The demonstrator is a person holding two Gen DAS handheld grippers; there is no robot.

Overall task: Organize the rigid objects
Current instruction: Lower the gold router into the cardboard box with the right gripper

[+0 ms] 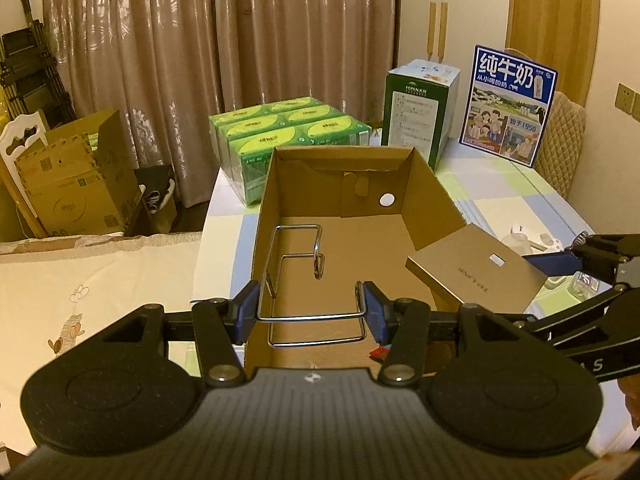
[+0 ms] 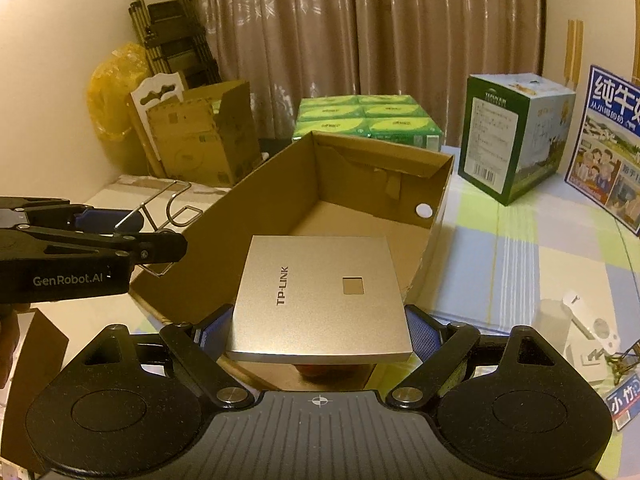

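An open cardboard box (image 1: 430,196) (image 2: 434,216) lies on the table with nothing on its floor. My left gripper (image 1: 310,312) is shut on a bent chrome wire rack (image 1: 296,272), held over the box's near end; the rack (image 2: 168,208) also shows beside the left gripper (image 2: 132,216) in the right wrist view. My right gripper (image 2: 318,330) is shut on a flat silver TP-LINK panel (image 2: 320,296), gripped by its side edges above the box's near edge. That panel (image 1: 476,272) hangs over the box's right corner in the left wrist view.
Behind the box stand green tissue packs (image 1: 288,132), a green-and-white carton (image 1: 422,112) and a blue milk carton (image 1: 508,104). Small white items (image 2: 588,332) lie on the checked tablecloth (image 2: 520,260) at right. Cardboard boxes (image 2: 200,136) and a folded ladder (image 2: 172,36) stand off the table at left.
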